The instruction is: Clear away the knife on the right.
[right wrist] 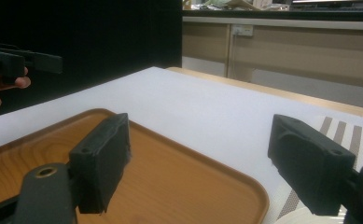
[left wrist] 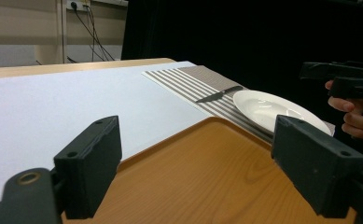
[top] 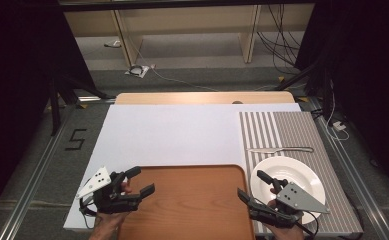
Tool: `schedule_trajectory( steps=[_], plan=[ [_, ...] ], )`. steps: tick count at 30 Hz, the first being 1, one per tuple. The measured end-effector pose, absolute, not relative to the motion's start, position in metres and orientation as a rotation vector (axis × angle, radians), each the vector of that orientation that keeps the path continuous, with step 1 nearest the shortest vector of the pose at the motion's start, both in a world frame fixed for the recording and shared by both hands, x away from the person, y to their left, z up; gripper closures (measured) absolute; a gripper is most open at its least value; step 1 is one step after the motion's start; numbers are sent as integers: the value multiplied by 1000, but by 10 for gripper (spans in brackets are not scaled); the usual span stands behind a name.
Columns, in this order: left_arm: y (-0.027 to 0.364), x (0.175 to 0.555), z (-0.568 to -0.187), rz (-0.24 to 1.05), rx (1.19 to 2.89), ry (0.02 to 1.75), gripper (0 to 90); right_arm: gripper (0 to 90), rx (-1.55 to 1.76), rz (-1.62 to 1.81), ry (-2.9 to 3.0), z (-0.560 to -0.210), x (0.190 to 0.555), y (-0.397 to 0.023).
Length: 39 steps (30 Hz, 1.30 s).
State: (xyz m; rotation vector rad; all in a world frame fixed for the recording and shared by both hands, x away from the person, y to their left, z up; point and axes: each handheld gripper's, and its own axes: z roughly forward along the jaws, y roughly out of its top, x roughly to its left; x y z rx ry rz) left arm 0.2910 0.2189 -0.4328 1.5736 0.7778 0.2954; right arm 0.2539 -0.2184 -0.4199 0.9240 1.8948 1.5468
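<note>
In the high view, the left gripper (top: 141, 181) hovers over the near left corner of the rectangular brown wooden tray (top: 192, 200), its jaws spread apart with nothing between them. The right gripper (top: 251, 186) hangs at the tray's right edge, beside the round white ceramic plate (top: 302, 175), released as well. The plate rests on the grey striped placemat (top: 292, 130), with a silver table knife (top: 282, 149) lying just beyond it. Tray and placemat lie on the white-covered table (top: 172, 132).

In the left gripper view, the left gripper (left wrist: 195, 165) holds its two black jaws wide above the tray (left wrist: 202, 168), gripping nothing. Farther off sit the plate (left wrist: 275, 109), the knife (left wrist: 219, 94) and the placemat (left wrist: 193, 77); the right gripper (left wrist: 342, 77) shows at the right edge in a hand.

In the right gripper view, the right gripper (right wrist: 202, 158) is open over the tray's corner (right wrist: 170, 182), empty, with the plate's rim (right wrist: 305, 218) at the bottom and the left gripper (right wrist: 20, 60) at far left.
</note>
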Motion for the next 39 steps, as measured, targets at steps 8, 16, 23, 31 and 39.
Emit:
schedule_trajectory(
  steps=[8, 16, 23, 31, 39],
  plan=[
    [219, 290, -432, 299, 1568, 774, 162, 221, 920, 1543, 1886, -418, 254, -220],
    [220, 291, -432, 299, 1569, 775, 161, 221, 897, 1482, 1880, -415, 256, -223],
    [220, 291, -432, 299, 1566, 779, 162, 218, 864, 1433, 1878, -409, 256, -225],
    [219, 291, -432, 299, 1564, 775, 162, 218, 838, 1338, 1868, -403, 260, -229],
    [220, 292, -432, 297, 1566, 773, 161, 218, 813, 1237, 1873, -397, 267, -238]
  ],
)
